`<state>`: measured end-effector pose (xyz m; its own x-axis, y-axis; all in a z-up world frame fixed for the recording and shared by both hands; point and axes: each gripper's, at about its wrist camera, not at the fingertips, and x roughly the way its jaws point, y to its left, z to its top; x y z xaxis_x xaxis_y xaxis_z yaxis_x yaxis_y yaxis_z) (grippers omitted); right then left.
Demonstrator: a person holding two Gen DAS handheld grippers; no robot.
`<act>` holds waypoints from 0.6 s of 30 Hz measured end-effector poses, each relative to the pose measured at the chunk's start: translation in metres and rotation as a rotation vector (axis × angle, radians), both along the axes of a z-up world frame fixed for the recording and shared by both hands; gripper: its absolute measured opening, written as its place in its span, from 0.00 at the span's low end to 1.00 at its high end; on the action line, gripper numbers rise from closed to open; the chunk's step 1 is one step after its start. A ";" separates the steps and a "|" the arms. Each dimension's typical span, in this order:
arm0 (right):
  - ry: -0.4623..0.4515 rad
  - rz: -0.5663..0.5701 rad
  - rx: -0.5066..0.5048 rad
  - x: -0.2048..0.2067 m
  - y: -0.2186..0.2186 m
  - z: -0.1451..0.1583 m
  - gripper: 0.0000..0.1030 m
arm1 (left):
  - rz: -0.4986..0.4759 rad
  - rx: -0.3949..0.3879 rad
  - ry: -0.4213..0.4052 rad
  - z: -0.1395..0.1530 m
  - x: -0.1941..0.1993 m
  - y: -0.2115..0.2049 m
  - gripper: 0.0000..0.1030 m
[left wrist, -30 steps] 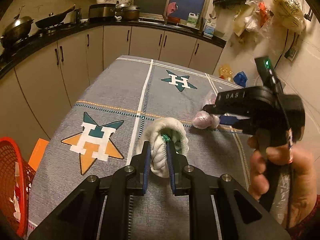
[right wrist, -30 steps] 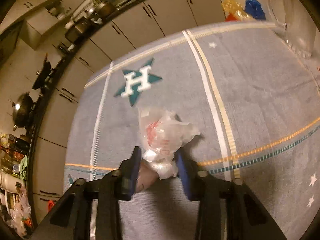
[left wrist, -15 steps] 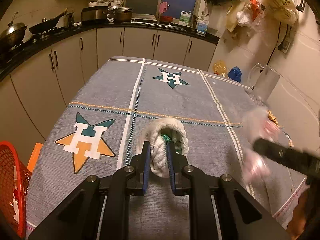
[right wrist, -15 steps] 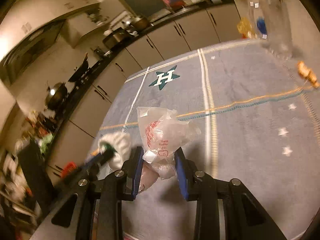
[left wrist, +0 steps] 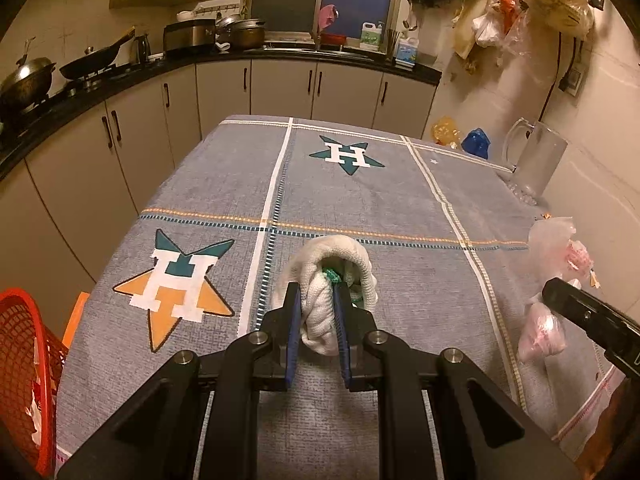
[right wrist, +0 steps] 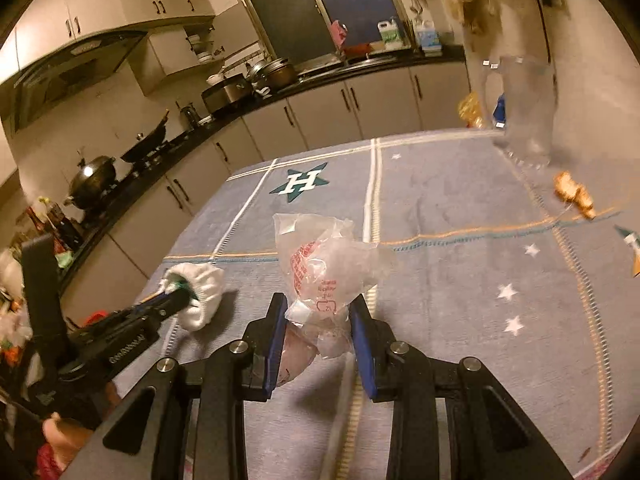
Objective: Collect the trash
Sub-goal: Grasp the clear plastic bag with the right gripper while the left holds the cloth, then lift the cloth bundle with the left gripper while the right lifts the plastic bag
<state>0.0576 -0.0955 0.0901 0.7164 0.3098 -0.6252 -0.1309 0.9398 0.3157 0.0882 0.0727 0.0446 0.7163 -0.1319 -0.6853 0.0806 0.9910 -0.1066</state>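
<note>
Between the pads of the left claw (left wrist: 318, 322) sits a rolled white cloth (left wrist: 328, 280) with something green tucked in its fold, pinched narrow and held just over the tabletop (left wrist: 360, 200); the right claw (right wrist: 318, 338) stands at middling width, gripping a crumpled clear plastic bag (right wrist: 324, 264) with red print, its loose top flaring up ahead of the pads and a pinkish lump hanging below them.

With both pieces in hand, the step looks like carrying them to the red basket (left wrist: 24, 360), which lies low and to the left of the left claw, beyond the tabletop edge; it already shows some scraps inside. To do it well, keep both grips firm, lift enough that the cloth clears the tabletop edge, and release only once each claw is over the basket mouth; the bag is light and slippery, so it may slide or drift if let go too high.

Ahead of both claws the tabletop is broad and bare; to the right of the right claw, near the far edge, stand a clear jug (right wrist: 520, 108) and a brown scrap (right wrist: 574, 196), probably trash still to collect; the claws are near each other, so the right one should follow behind the left one rather than cross it.
</note>
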 end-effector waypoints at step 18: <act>0.004 0.028 -0.007 -0.003 0.004 0.000 0.33 | 0.005 0.014 0.001 -0.004 -0.001 0.001 0.15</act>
